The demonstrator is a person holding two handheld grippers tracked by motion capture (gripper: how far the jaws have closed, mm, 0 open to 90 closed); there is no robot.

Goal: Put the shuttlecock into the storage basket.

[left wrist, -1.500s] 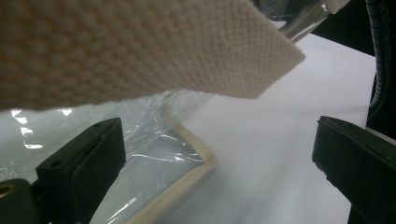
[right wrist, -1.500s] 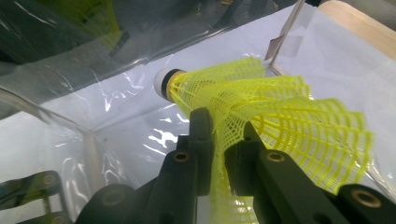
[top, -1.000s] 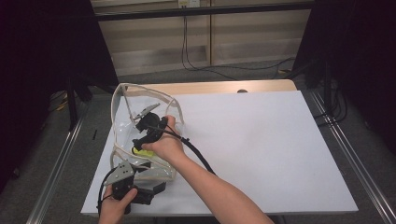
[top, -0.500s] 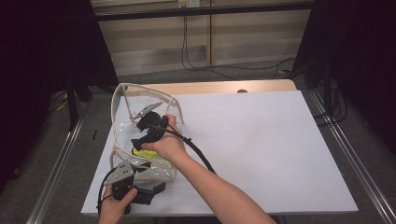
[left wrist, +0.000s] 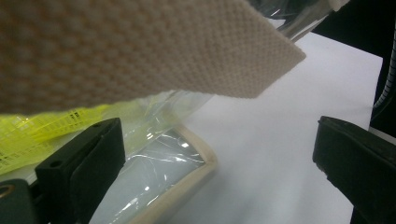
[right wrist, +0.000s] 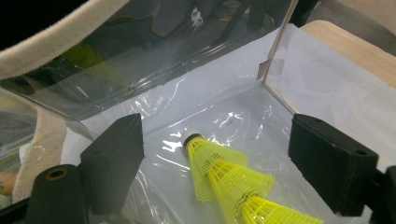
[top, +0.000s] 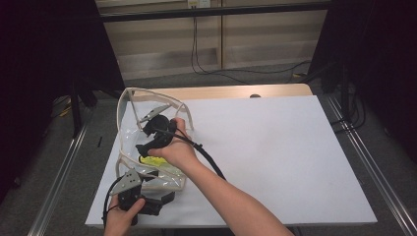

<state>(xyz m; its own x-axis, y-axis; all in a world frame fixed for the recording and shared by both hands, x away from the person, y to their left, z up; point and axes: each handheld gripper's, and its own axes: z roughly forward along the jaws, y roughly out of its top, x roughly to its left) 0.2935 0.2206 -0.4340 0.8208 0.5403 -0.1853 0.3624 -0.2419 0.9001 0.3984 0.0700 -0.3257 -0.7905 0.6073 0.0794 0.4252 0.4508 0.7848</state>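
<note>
A stack of yellow shuttlecocks lies on its side on the clear floor of a see-through plastic bag with beige fabric trim, white cork tip pointing deeper in. In the right gripper view the stack sits between the right gripper's two black jaws, which stand spread well apart with neither pad touching it; judging by that gap, the shuttlecocks lie loose in the bag.

The right gripper reaches in through the bag's open mouth, and the bag's beige strap arches above it. The left gripper sits at the near corner of the bag. In the left gripper view its jaws are also spread, one against the crinkled plastic beside the beige edging, the other out over bare white surface; a woven beige strap end hangs in front of its camera. It seems placed there to steady the bag and keep the mouth open, though I can't tell that it grips anything.

The bag rests on the left part of the white sheet covering the counter, close to its left edge. To the right the sheet offers wide room for drawing the arm out.
</note>
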